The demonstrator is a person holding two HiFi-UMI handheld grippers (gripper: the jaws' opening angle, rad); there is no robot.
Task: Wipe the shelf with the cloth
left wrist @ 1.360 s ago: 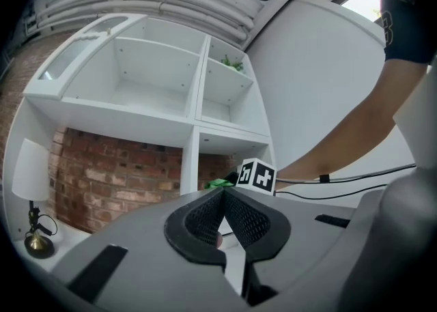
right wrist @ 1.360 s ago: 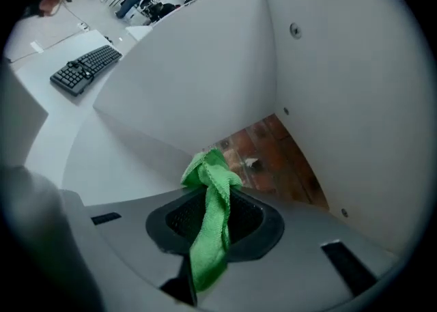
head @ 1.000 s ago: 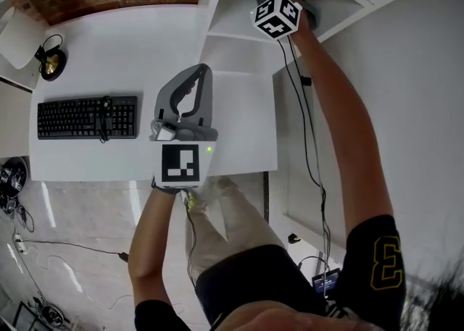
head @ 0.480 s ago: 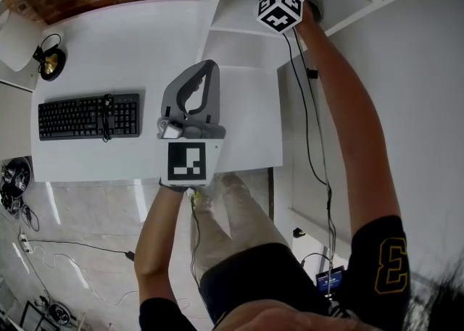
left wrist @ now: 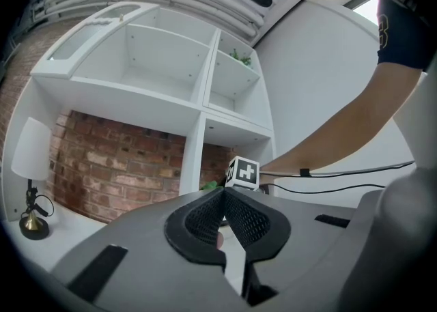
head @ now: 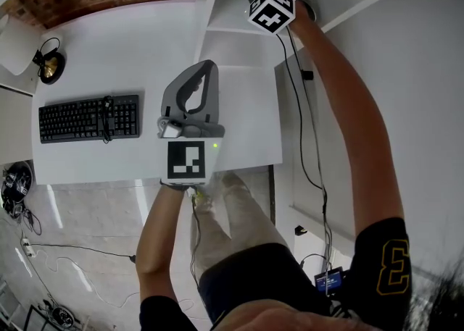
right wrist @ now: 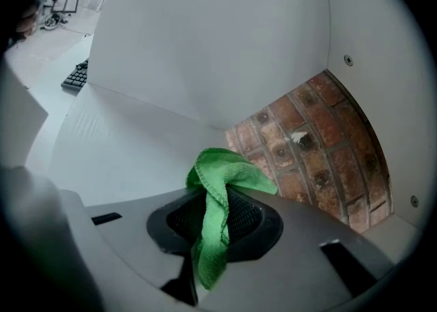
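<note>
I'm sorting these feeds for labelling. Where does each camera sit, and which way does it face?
Head view: on the person's head, facing steeply down at the white desk and black keyboard; both arms and legs show.
Left gripper view: on the left gripper, facing the white shelf unit; its shut jaws and the person's right arm show.
Right gripper view: on the right gripper, facing inside that shelf unit; its jaws clamp the green cloth.
Shared: head and right gripper views both show that cloth.
</note>
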